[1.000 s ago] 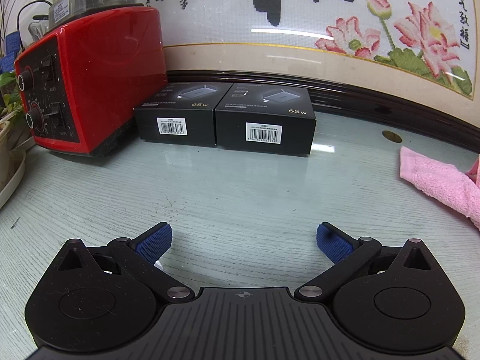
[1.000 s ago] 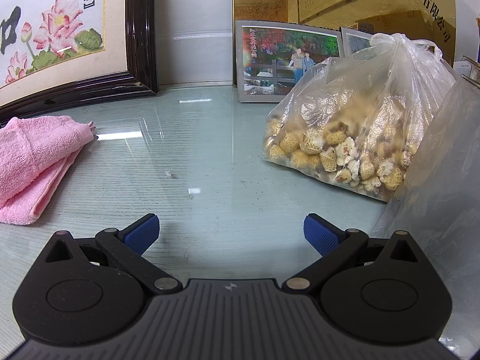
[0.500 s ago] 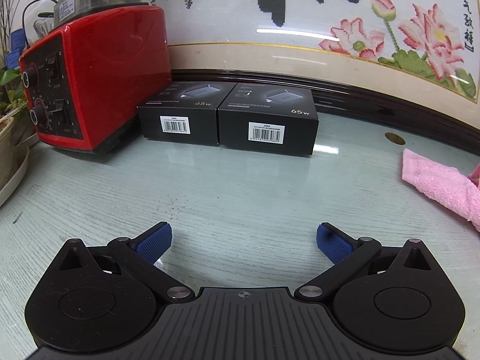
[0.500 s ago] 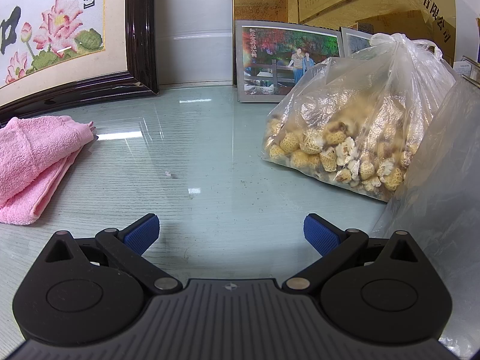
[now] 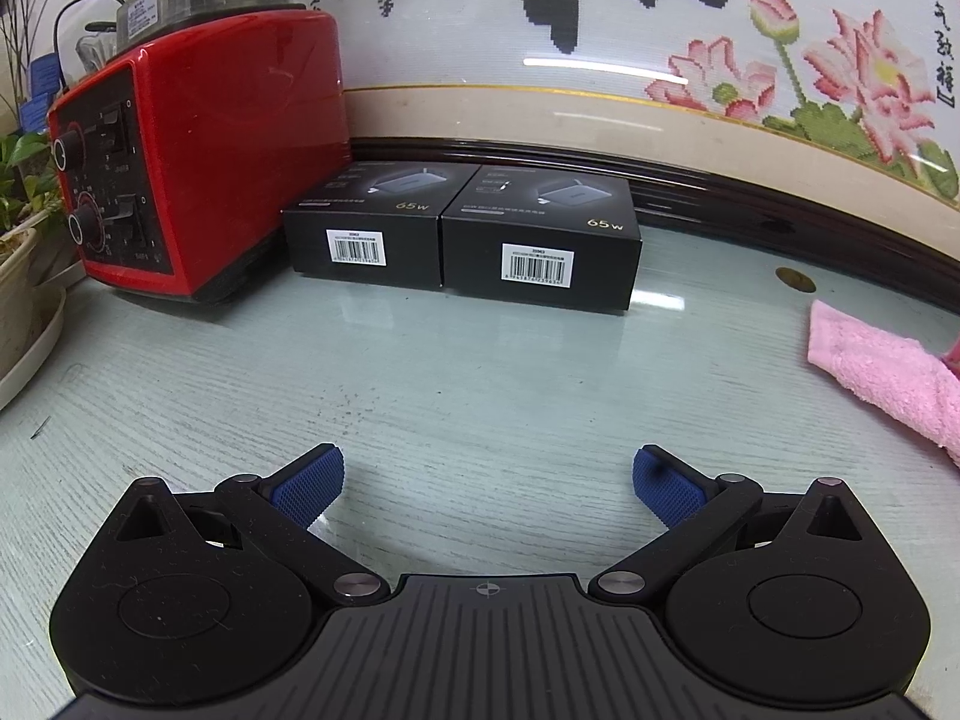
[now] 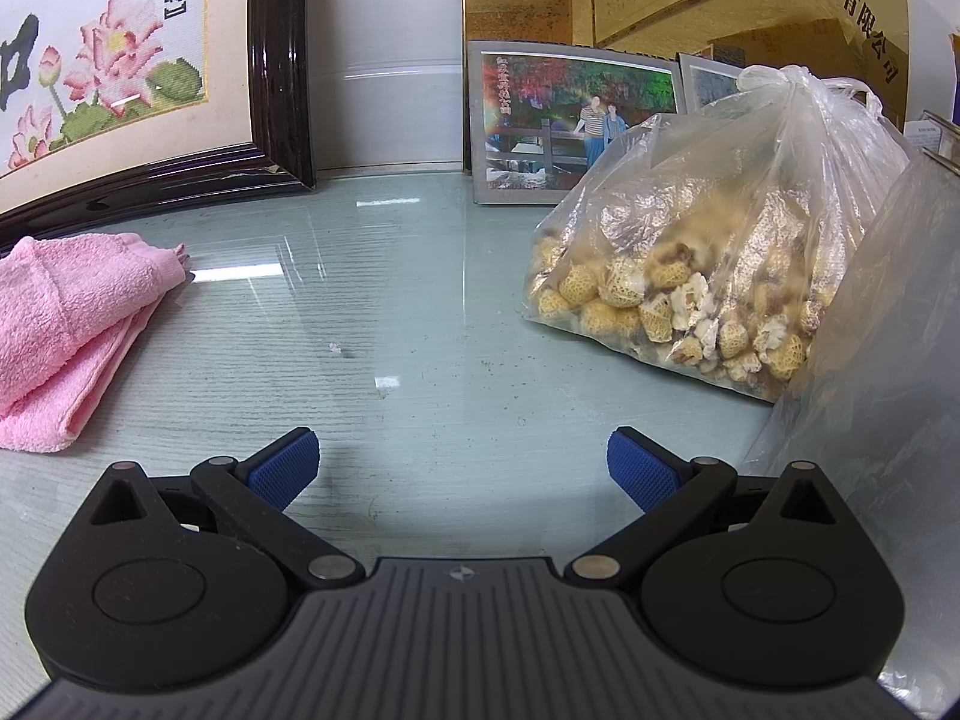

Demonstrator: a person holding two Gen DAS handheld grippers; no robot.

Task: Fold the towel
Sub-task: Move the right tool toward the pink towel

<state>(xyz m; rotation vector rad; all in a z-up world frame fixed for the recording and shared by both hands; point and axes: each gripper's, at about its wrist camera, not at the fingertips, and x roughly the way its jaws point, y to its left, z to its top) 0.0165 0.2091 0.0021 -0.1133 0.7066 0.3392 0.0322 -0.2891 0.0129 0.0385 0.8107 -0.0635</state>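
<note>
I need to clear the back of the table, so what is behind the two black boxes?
Behind the two black boxes runs the dark frame of the lotus embroidery. The table strip directly behind them is hidden.

Left hand-held gripper [image 5: 487,489] and right hand-held gripper [image 6: 462,469], jaws wide apart, empty.

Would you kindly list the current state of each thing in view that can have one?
left gripper: open, holding nothing.
right gripper: open, holding nothing.
pink towel: folded in layers, lying on the table.
plastic bag: knotted shut, full.
two black boxes: closed, side by side.
</note>
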